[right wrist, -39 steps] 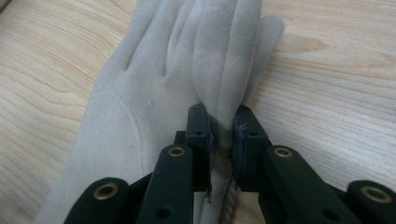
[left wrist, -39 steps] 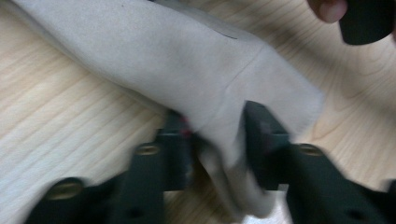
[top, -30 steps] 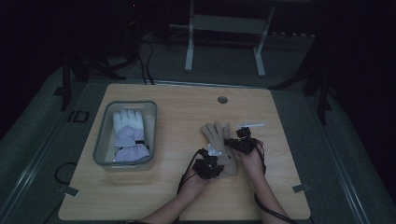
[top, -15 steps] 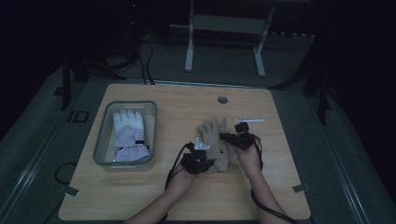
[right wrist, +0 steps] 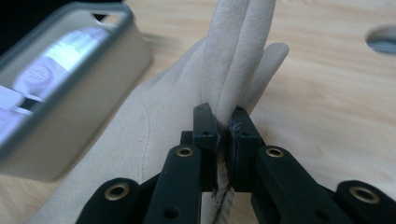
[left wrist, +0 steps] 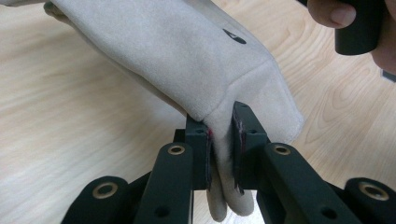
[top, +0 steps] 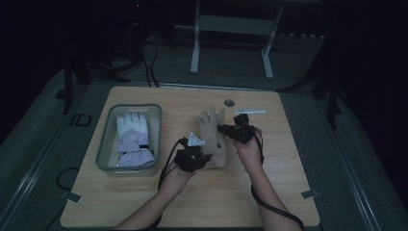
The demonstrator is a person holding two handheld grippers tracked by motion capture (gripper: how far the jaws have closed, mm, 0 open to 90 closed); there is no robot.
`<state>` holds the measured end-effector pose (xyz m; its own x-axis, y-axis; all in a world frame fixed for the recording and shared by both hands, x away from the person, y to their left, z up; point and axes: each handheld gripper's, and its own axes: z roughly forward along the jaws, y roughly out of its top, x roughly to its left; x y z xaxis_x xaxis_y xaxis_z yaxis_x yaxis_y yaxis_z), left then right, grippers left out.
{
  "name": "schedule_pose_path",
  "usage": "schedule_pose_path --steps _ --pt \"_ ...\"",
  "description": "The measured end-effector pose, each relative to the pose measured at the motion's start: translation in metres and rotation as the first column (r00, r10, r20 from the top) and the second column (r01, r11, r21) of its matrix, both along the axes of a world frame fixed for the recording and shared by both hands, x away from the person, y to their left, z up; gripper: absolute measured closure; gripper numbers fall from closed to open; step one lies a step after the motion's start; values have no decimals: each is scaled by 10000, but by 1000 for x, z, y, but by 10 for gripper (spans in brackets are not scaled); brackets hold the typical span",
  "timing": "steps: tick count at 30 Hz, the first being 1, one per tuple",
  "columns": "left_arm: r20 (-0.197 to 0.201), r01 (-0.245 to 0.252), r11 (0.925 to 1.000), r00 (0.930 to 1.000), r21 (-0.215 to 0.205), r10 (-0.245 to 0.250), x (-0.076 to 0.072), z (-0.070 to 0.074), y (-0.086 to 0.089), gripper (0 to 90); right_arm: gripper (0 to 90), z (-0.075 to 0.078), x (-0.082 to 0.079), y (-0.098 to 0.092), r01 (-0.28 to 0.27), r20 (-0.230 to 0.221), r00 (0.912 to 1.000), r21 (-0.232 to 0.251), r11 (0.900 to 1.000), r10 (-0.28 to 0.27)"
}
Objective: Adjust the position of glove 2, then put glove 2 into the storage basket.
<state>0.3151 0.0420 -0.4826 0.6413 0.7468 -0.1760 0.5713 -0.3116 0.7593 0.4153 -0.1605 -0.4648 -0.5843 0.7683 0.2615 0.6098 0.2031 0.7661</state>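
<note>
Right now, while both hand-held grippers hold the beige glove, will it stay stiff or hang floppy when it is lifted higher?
Probably floppy: the beige glove folds where the left hand-held gripper pinches its cuff, and it drapes away from there. Its fingers bunch together in the right hand-held gripper, so it seems soft. The suede-like surface looks matte, so it will likely not slip.

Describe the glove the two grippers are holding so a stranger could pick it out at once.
On the wooden table, right of the grey bin, a tan glove hangs between the left gripper, shut on its cuff, and the right gripper, shut on its finger end. It is plain beige suede, unlike the white glove, which lies in the bin.
</note>
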Motion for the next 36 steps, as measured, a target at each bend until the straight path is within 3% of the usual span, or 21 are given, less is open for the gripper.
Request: schedule_pose_path --steps 8,18,28,36 --pt "304 -470 9989 9984 36 469 -5 22 34 802 842 28 3 37 -547 462 9974 -24 9985 547" --pt "511 -1223 9924 9913 115 1216 -16 42 86 802 841 50 5 93 -1294 778 9886 11 9916 1289" --pt "494 -2114 9772 9764 172 2104 -30 44 136 802 841 57 4 156 -2100 957 9725 -324 9772 2122" --pt "288 -2688 9624 9630 390 2678 -41 38 166 802 840 48 3 196 -2736 731 9583 -452 9608 2763"
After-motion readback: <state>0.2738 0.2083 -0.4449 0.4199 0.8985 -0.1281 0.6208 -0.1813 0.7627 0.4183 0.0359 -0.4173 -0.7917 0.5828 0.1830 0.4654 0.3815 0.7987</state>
